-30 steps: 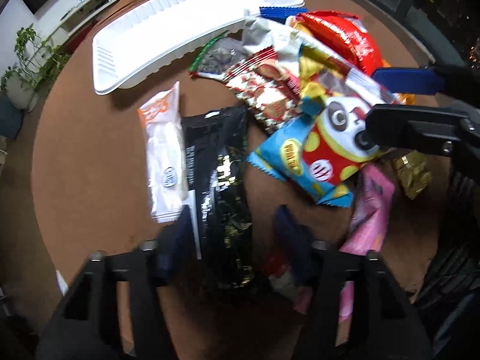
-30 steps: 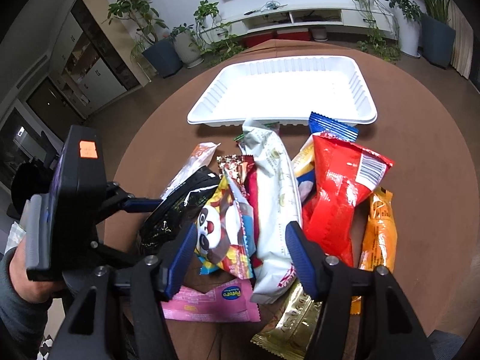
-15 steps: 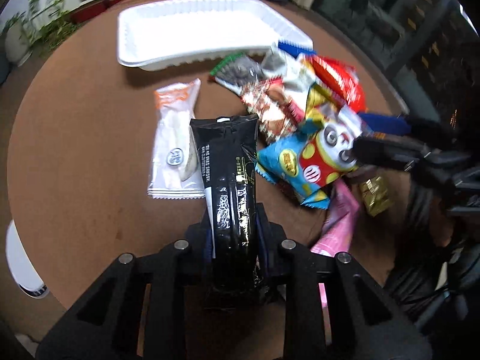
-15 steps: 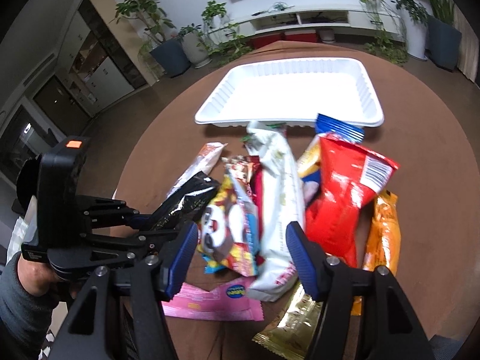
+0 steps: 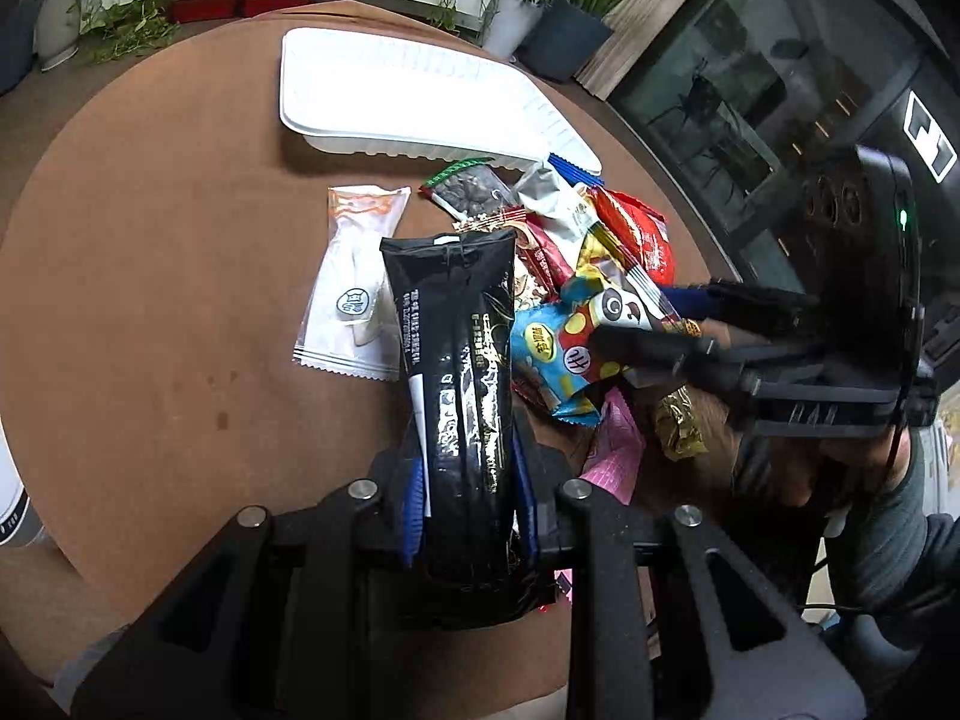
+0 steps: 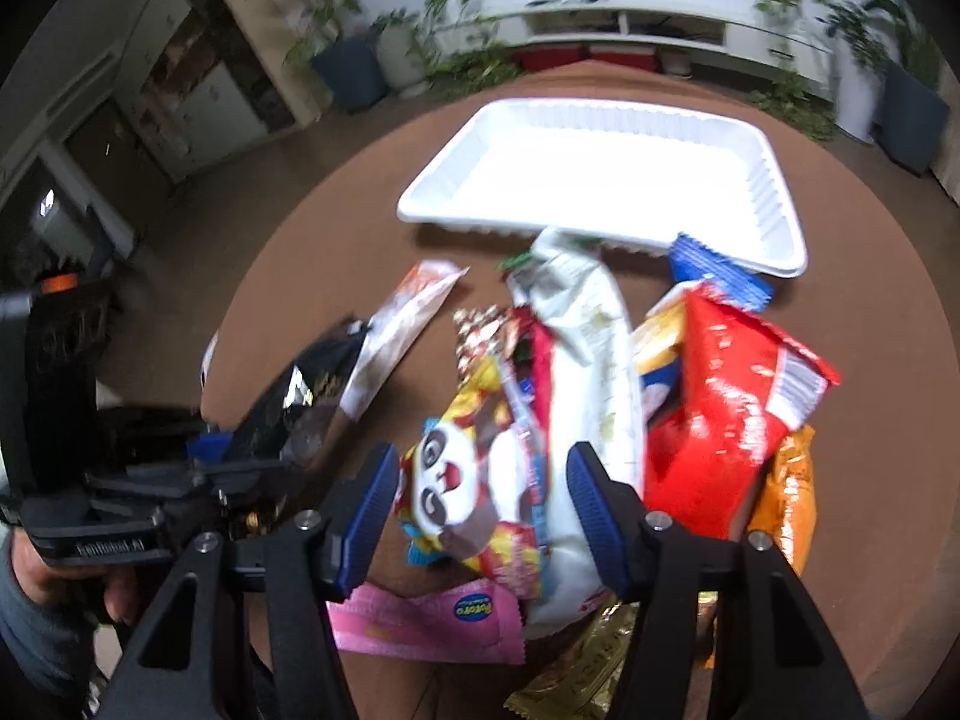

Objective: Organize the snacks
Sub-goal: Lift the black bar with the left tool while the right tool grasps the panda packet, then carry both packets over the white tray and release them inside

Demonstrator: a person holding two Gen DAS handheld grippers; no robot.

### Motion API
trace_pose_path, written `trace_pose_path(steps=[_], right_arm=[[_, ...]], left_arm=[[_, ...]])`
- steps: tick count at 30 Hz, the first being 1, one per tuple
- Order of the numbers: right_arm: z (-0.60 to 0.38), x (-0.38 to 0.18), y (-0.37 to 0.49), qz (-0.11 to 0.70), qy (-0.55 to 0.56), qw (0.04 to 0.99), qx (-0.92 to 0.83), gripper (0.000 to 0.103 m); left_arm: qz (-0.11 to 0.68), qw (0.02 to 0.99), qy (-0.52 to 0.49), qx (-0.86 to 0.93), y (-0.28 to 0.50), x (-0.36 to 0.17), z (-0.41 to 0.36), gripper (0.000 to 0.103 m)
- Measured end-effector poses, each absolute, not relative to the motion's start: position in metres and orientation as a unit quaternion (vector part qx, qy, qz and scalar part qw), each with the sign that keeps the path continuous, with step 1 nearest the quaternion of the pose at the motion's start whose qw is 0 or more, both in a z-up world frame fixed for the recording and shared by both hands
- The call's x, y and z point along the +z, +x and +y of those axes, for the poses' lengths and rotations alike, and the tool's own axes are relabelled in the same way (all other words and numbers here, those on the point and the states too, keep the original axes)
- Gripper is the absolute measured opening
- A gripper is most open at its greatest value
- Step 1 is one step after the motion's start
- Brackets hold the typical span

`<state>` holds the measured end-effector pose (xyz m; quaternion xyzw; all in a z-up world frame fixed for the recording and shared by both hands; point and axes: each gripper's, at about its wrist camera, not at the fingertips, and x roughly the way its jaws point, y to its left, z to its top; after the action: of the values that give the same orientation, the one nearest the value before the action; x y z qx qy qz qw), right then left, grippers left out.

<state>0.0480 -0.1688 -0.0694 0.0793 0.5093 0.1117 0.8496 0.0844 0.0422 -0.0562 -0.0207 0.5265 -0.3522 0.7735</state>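
My left gripper (image 5: 468, 504) is shut on a black snack packet (image 5: 459, 360) and holds it lifted over the round brown table (image 5: 150, 300). The packet also shows in the right wrist view (image 6: 288, 408). My right gripper (image 6: 483, 504) is open and empty, its blue pads on either side of a panda snack bag (image 6: 462, 486) in the snack pile. A white tray (image 6: 600, 180) stands empty at the far side; it also shows in the left wrist view (image 5: 414, 96).
The pile holds a long white packet (image 6: 582, 360), a red bag (image 6: 726, 402), an orange packet (image 6: 792, 498), a pink packet (image 6: 432, 618) and a gold one (image 6: 582, 672). A clear white packet (image 5: 354, 288) lies left of the pile. Plants and cabinets stand beyond the table.
My left gripper closed on the black packet and lifted it off the table, turning toward the tray. My right gripper moved slightly nearer over the panda bag, still open.
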Motion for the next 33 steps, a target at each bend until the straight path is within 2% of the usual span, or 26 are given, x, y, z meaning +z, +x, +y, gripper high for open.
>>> trace_pose_path(steps=[5, 14, 24, 33], right_arm=[[-0.152, -0.083, 0.053, 0.533, 0.059, 0.834, 0.128, 0.058], [-0.154, -0.082, 0.049, 0.524, 0.079, 0.837, 0.139, 0.037], [-0.166, -0.042, 0.036, 0.465, 0.154, 0.851, 0.189, 0.037], [-0.242, -0.011, 0.050, 0.412, 0.198, 0.880, 0.127, 0.037]], left_arm=[[0.525, 0.775, -0.024, -0.352, 0.083, -0.057, 0.047, 0.022], [0.521, 0.776, -0.035, -0.354, 0.084, -0.055, 0.050, 0.022], [0.503, 0.775, -0.064, -0.376, 0.091, -0.034, 0.050, 0.022], [0.471, 0.796, -0.077, -0.371, 0.155, 0.002, 0.054, 0.022]])
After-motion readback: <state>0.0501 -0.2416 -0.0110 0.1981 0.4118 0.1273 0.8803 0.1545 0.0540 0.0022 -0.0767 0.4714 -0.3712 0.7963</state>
